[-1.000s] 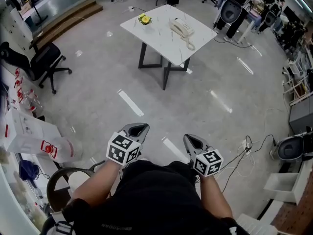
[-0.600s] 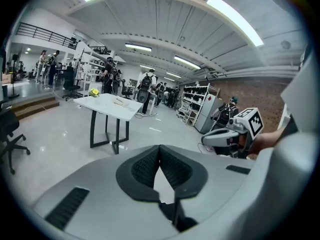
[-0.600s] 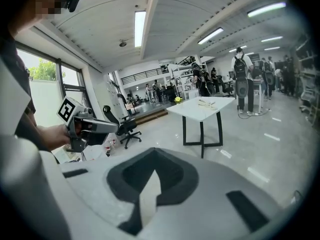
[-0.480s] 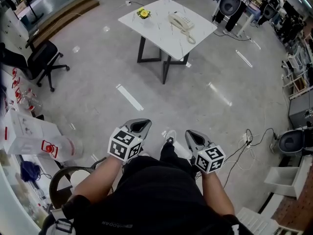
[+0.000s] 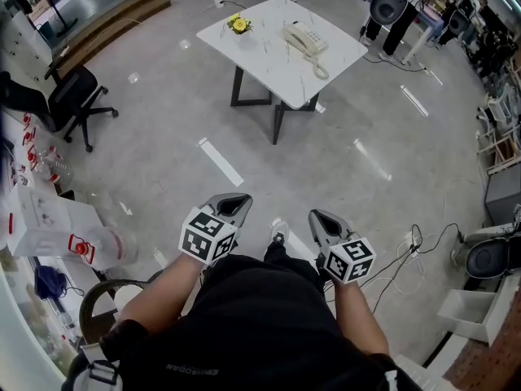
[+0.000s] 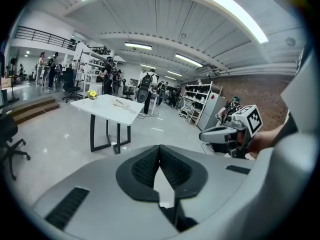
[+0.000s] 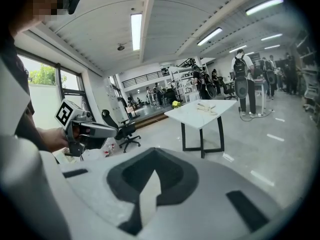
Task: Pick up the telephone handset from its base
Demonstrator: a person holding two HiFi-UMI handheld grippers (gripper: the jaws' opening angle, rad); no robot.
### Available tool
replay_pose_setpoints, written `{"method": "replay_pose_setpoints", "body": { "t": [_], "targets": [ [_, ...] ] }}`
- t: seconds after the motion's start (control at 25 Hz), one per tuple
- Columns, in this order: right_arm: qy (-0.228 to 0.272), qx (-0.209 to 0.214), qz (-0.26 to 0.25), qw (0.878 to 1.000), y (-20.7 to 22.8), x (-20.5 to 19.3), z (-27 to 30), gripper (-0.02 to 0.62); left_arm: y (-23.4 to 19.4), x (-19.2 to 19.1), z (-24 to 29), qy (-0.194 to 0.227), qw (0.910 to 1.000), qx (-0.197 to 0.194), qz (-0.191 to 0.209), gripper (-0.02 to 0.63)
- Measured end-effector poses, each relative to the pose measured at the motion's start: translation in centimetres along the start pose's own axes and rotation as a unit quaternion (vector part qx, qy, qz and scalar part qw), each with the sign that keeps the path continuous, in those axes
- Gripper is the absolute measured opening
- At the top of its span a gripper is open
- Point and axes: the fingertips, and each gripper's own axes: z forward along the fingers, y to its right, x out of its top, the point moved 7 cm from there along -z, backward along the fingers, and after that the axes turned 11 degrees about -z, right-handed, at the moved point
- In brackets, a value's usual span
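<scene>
The white telephone (image 5: 304, 38), with its handset resting on its base and a cord trailing off it, sits on a white table (image 5: 269, 59) far ahead across the floor. It shows small on that table in the left gripper view (image 6: 119, 103) and in the right gripper view (image 7: 206, 107). My left gripper (image 5: 234, 201) and right gripper (image 5: 319, 217) are held side by side close to the person's body, both pointing toward the table. Both are shut with nothing between the pads, and both are far from the telephone.
A yellow flower (image 5: 238, 25) stands at the table's far left corner. A black office chair (image 5: 61, 104) is at the left and white boxes (image 5: 49, 222) lie at the near left. Cables (image 5: 411, 251) run over the floor at the right. People and shelves stand beyond the table.
The person has stepped forward toward the table and a shoe now shows between the grippers. Both grippers moved along with the body and stayed shut.
</scene>
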Motion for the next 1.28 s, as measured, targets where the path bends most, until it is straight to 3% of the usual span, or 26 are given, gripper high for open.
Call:
{"method": "replay_pose_setpoints", "body": {
  "t": [0.6, 1.28],
  "targets": [
    [0.027, 0.029, -0.001, 0.999, 12.1, 4.9, 4.4, 0.000, 0.4, 8.1, 9.6, 0.015, 0.9995, 0.028, 0.001, 0.005],
    [0.029, 0.057, 0.012, 0.998, 19.5, 4.2, 5.3, 0.002, 1.9, 10.1, 15.7, 0.007, 0.9982, 0.058, -0.011, 0.005]
  ]
}}
